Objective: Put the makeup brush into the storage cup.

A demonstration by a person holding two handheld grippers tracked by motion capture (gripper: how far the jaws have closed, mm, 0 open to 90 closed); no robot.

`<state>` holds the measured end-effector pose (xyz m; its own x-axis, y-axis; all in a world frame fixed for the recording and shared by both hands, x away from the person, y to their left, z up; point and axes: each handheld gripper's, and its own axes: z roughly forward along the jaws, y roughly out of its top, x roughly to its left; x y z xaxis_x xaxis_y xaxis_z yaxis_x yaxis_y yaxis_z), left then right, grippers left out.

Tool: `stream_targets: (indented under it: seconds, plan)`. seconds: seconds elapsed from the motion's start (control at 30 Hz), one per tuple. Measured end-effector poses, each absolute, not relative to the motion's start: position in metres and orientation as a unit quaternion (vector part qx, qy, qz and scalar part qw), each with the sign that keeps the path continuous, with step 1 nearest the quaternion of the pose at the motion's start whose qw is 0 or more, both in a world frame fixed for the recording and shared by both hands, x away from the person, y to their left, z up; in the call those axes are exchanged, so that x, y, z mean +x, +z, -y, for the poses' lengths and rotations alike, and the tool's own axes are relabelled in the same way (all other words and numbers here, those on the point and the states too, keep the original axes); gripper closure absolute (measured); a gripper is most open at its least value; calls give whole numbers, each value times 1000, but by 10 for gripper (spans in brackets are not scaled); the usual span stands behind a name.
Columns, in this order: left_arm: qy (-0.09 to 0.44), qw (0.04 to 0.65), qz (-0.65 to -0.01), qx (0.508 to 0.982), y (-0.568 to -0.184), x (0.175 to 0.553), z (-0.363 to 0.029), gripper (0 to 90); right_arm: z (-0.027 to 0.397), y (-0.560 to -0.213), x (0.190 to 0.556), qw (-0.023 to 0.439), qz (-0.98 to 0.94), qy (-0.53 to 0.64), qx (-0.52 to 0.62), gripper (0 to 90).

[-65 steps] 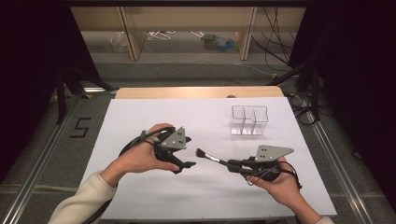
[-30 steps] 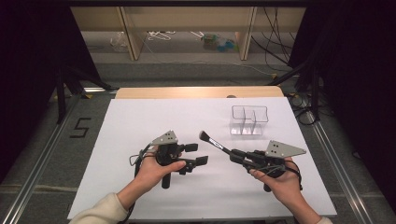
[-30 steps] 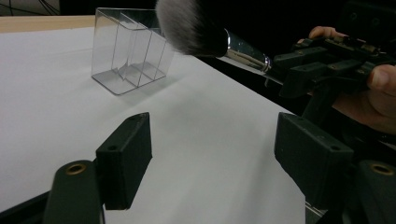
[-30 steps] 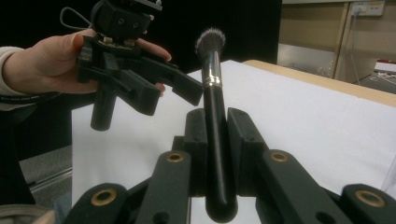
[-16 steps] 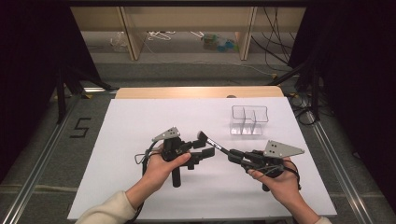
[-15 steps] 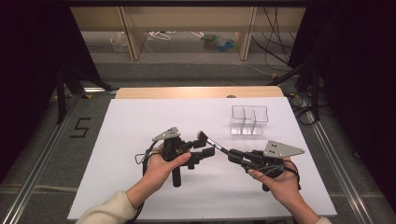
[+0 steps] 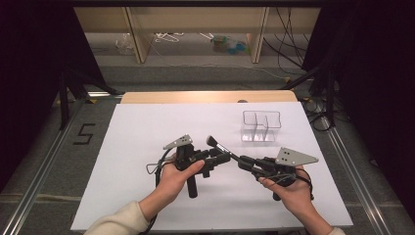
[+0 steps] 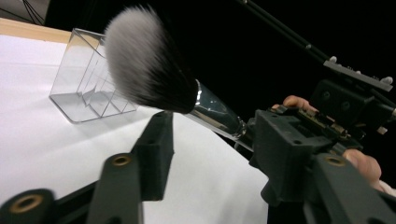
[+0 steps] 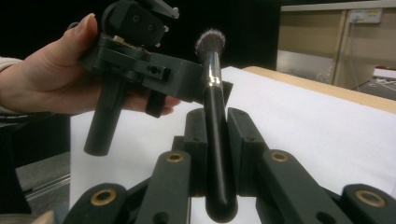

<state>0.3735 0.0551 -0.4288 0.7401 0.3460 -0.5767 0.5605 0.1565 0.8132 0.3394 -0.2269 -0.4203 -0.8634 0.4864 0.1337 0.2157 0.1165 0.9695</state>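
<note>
The right gripper point(image 7: 244, 162) grasps a makeup brush point(image 7: 222, 148) by its black handle, jaws clenched on it – the bristle head points up and away toward the table's point(image 7: 137, 127) far edge, held in the air above the middle of the white tabletop. The left gripper point(image 7: 221, 158) reaches in from the left at the brush's silver ferrule; its jaws have just been closing, with the ferrule between them, yet the pads are not pressing on it. A clear acrylic organizer point(image 7: 261, 126) stands empty nearer the far right corner, well apart from both grippers.
</note>
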Motion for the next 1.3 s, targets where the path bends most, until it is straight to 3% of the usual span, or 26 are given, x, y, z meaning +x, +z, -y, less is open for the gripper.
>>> stream_targets:
  seconds: [0.1, 0.5, 0.53, 0.7, 0.8, 1.03, 1.3]
  plan:
    - [-78, 681, -351, 639, -427, 373, -54, 566, 226, -421, 338, 103, -743, 617, 237, 794]
    - [-84, 708, -313, 627, -417, 370, -54, 775, 213, -425, 336, 153, -767, 586, 210, 776]
    - [-59, 700, -299, 646, -413, 368, -52, 776, 211, -425, 336, 146, -775, 580, 204, 688]
    - [-24, 673, -292, 680, -405, 364, -52, 778, 209, -427, 337, 155, -786, 559, 214, 469]
    - [5, 652, -284, 703, -399, 362, -52, 778, 210, -428, 339, 155, -790, 549, 226, 404]
    - [64, 602, -273, 747, -392, 356, -48, 778, 205, -432, 340, 166, -796, 539, 222, 354]
    - [76, 583, -271, 763, -392, 353, -42, 778, 195, -434, 340, 163, -796, 541, 219, 358]
